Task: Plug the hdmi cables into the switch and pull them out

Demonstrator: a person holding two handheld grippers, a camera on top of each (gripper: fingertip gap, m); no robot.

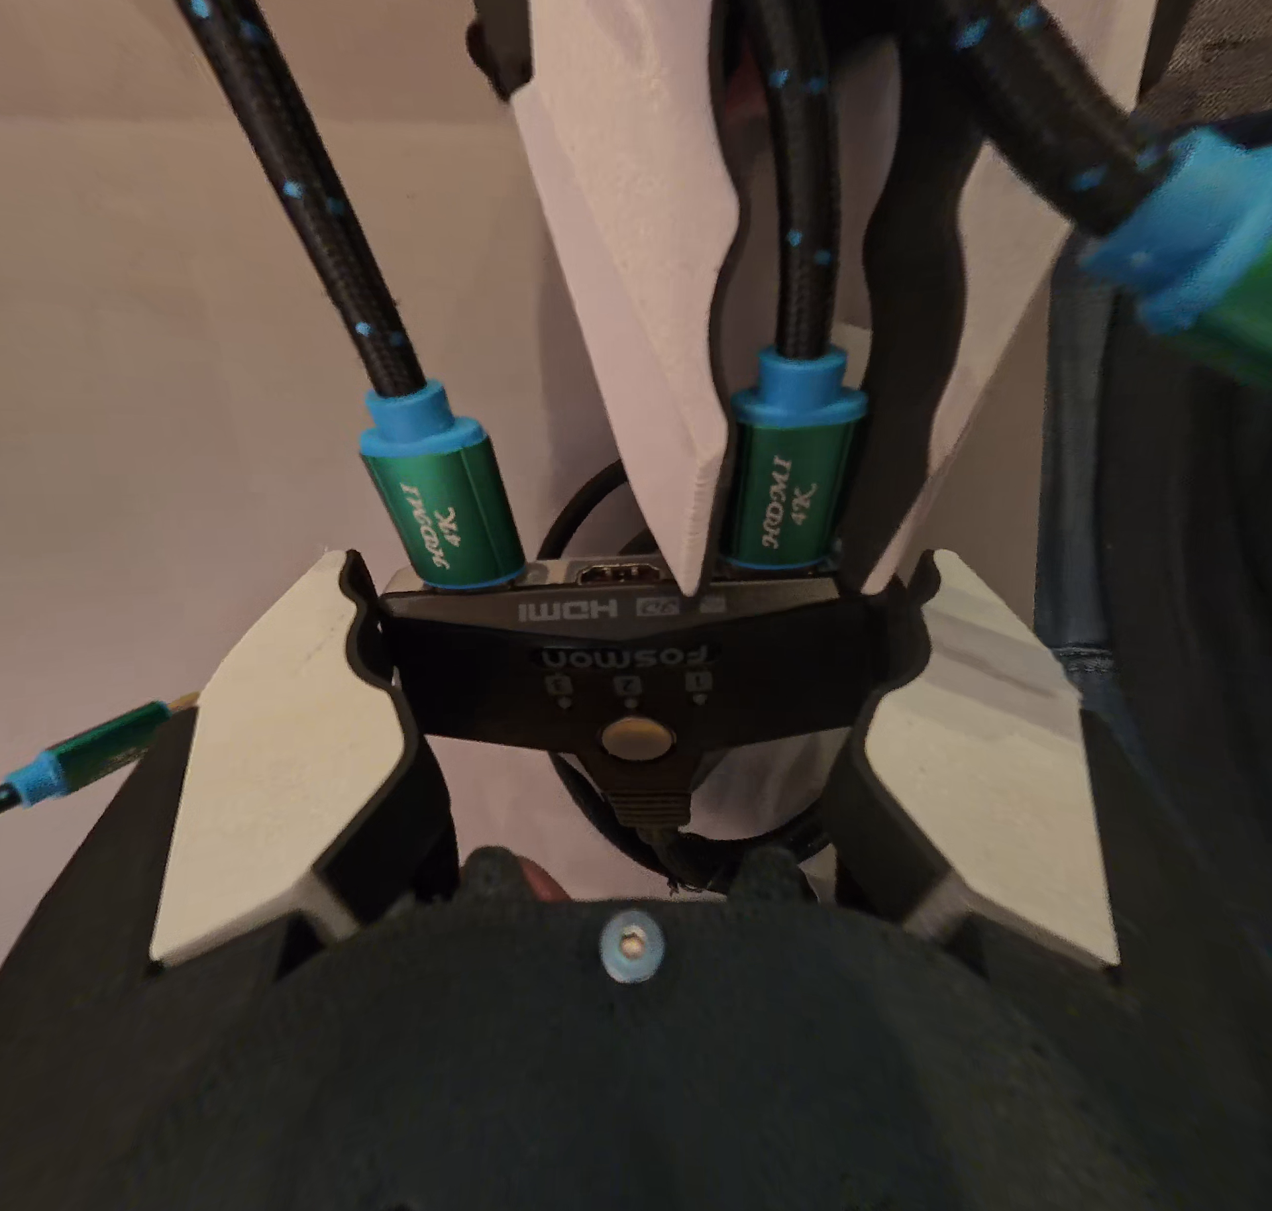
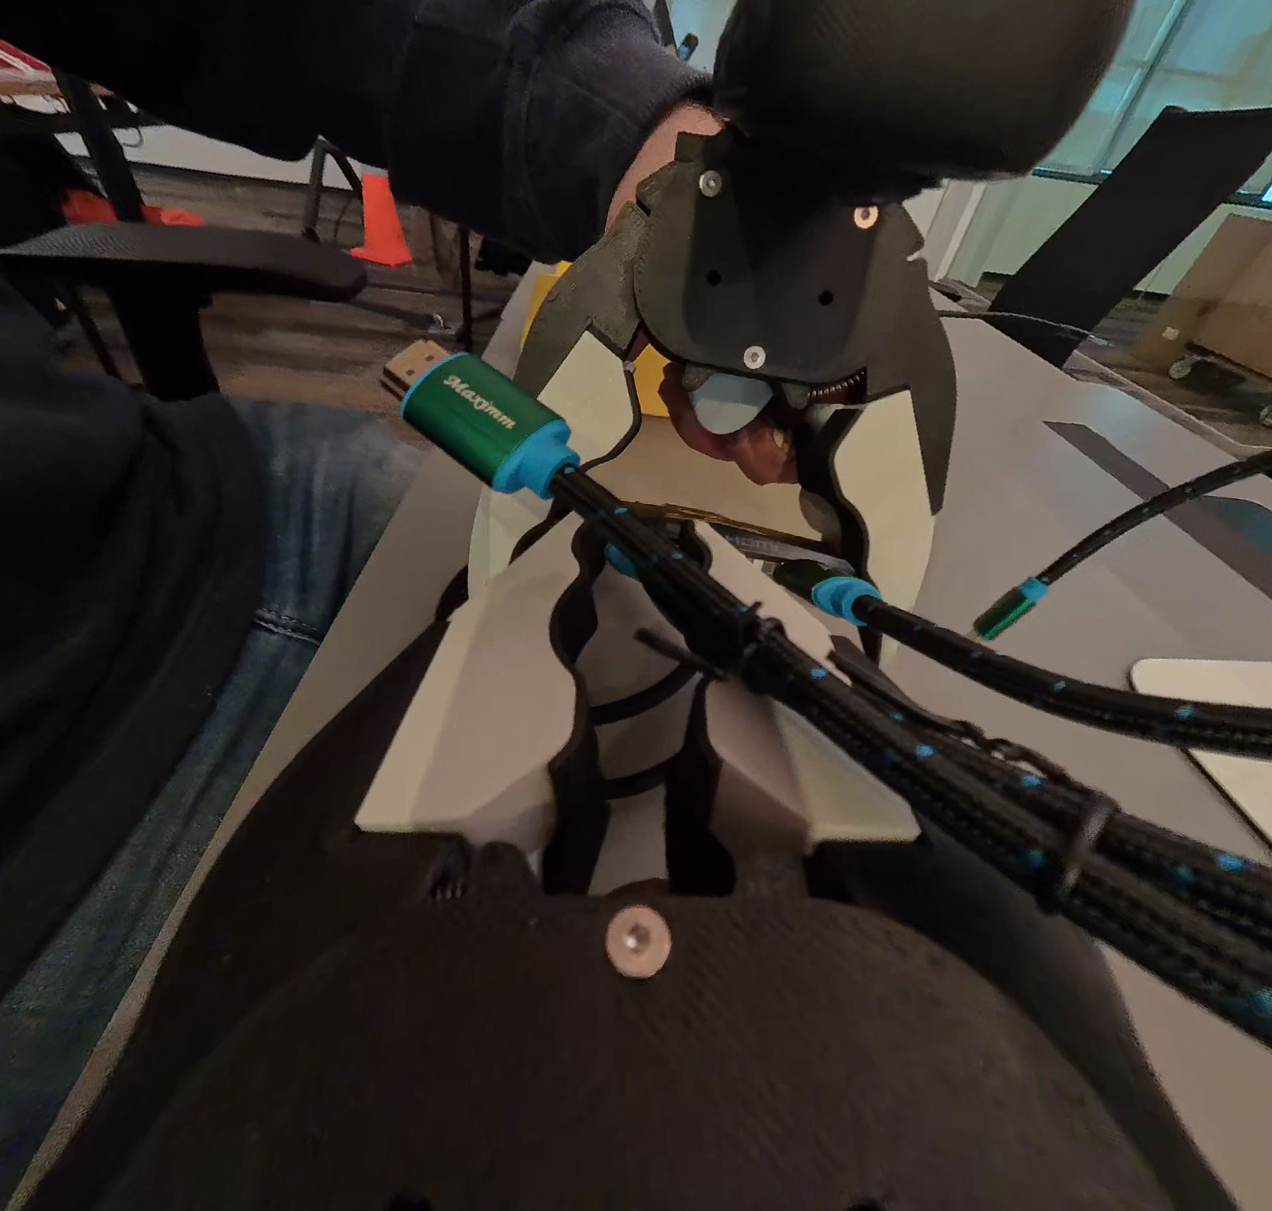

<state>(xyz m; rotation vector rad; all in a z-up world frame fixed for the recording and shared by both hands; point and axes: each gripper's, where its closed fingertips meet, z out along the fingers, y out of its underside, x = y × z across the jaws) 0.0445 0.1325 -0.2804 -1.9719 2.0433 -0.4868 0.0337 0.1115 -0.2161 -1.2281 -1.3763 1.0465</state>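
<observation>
The left tool (image 1: 623,634) clamps the flat black HDMI switch (image 1: 619,668) by its sides, steadying it. The right tool (image 1: 785,558) pinches the green metal plug with blue collar (image 1: 791,483) in an end port, likely to seat or pull it.

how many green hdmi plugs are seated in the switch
2: left-port plug and right-port plug, in the switch; middle port empty. Two more green plugs lie loose.

In the left wrist view, the white finger (image 1: 619,283) of the far gripper hides the near edge of the right plug (image 1: 785,490) and 1 corner of the switch (image 1: 619,668). A third plug (image 1: 1211,262) is blurred and cut off at the right edge. In the right wrist view, cables (image 2: 860,717) cover the switch almost wholly.
</observation>
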